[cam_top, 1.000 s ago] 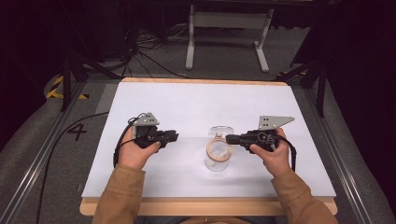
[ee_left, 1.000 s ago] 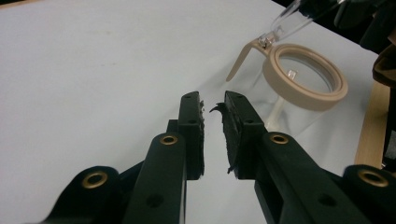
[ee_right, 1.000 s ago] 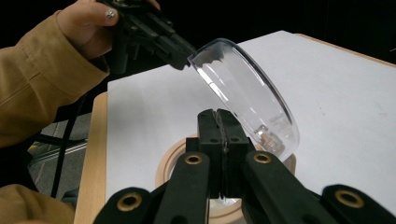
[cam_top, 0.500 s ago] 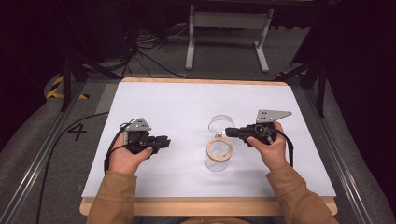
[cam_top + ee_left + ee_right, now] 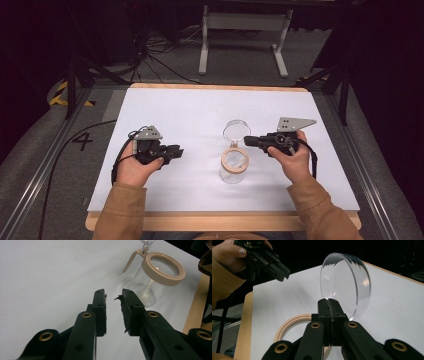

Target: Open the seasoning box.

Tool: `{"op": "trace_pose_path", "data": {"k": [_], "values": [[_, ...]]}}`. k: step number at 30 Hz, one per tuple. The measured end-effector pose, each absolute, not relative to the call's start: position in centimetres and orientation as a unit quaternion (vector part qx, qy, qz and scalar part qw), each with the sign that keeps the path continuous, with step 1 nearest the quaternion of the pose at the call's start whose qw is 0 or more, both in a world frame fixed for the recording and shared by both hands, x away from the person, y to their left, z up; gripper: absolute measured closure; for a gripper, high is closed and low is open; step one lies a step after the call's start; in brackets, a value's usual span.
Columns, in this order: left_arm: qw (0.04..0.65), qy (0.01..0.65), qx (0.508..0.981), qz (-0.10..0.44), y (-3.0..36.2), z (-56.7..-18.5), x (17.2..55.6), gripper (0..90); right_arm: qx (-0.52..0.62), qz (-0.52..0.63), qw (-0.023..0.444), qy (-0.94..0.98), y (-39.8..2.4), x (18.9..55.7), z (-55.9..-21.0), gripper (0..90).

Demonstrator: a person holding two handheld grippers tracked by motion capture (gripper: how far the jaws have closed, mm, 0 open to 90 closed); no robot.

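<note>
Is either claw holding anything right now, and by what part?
The right claw pinches the round clear plastic lid by its rim, tilted open above the jar. The left claw is open, holding nothing.

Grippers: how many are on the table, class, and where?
2: the left gripper is open left of the jar; the right gripper pinches the clear lid.

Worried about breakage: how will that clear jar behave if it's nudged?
The clear jar looks rigid and probably breakable. It may slide on the smooth white table. With its lid swung open in the right hand-held gripper, it might tip backward.
</note>
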State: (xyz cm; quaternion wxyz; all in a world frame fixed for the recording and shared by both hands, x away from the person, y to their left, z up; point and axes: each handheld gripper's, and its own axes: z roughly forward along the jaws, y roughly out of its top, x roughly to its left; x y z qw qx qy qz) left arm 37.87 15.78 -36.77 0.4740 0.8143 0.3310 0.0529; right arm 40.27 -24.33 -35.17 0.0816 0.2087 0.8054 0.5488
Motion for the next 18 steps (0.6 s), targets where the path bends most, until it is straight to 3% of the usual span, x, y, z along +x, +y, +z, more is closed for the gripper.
{"op": "trace_pose_path", "data": {"k": [8,18], "values": [[0.473,0.313,0.822,0.047,15.3,-35.9,37.8,68.1,0.212,0.540,0.103,0.808,-26.7,39.4,-33.6,85.1],[0.439,0.331,0.834,0.056,15.2,-36.0,38.6,58.7,0.251,0.505,0.131,0.815,-30.2,39.2,-32.9,72.4]]}}
